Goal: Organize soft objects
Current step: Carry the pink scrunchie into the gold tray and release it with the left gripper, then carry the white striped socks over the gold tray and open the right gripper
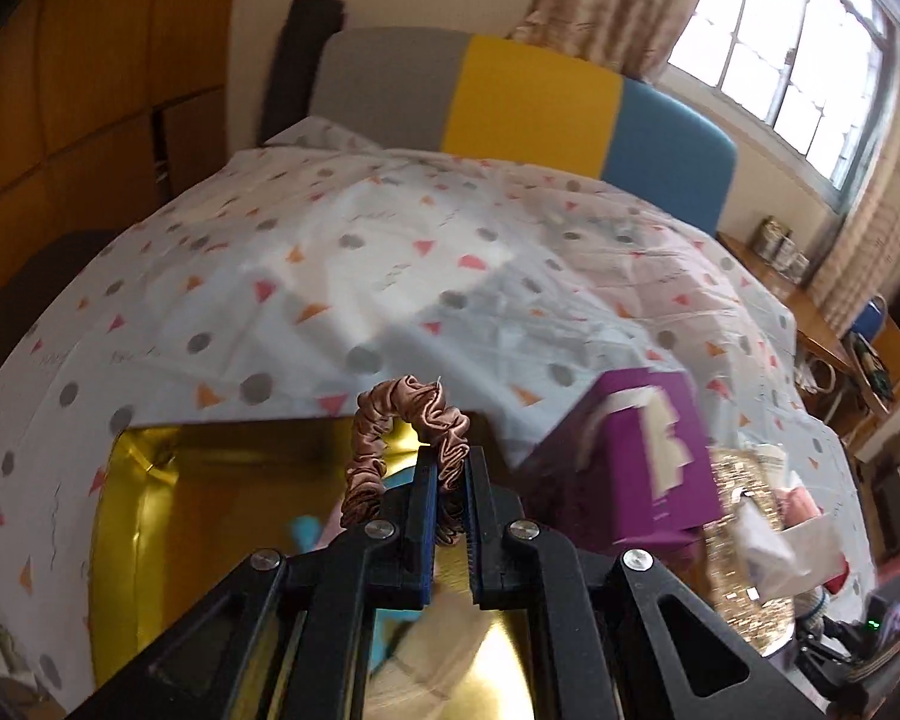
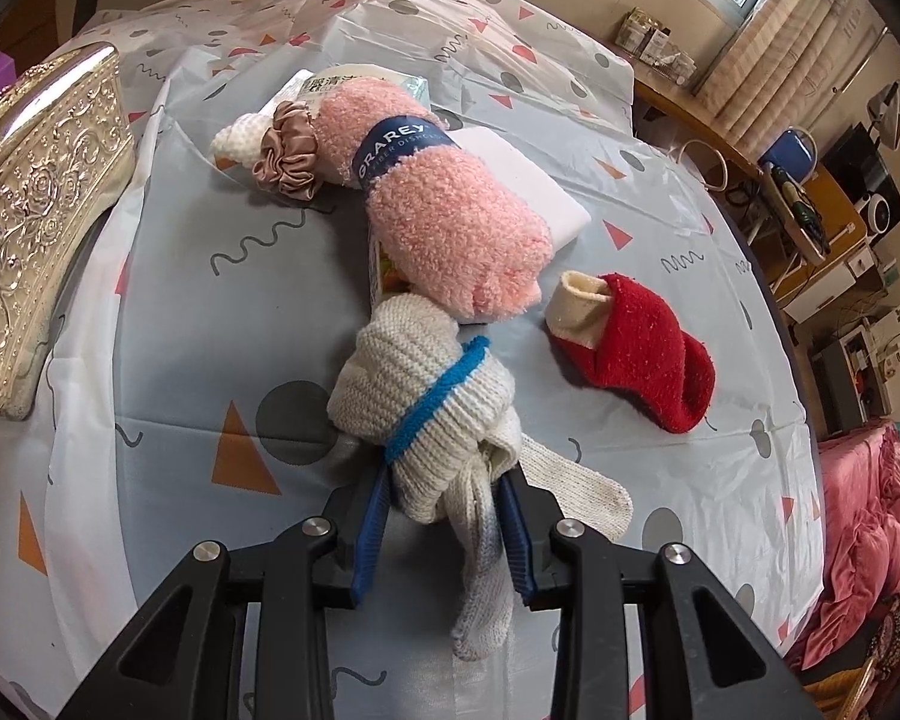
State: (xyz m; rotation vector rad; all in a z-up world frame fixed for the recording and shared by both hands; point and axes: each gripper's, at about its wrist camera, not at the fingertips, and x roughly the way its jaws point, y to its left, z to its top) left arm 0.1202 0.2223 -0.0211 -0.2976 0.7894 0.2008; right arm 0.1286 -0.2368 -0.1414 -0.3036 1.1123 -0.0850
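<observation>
Left gripper [image 1: 451, 468] clenched on a pink satin scrunchie [image 1: 402, 438] above the gold tray [image 1: 144, 480]; right gripper [image 2: 444, 498] grasping a white knit bundle [image 2: 420, 390] over the patterned tablecloth [image 2: 180, 312]; curtained window [image 1: 768, 42] behind; red sock [image 2: 642, 354] lying nearby.

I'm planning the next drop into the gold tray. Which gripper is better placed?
Left. The left gripper holds the brown scrunchie above the gold tray; the right gripper holds knit gloves over the tablecloth.
</observation>
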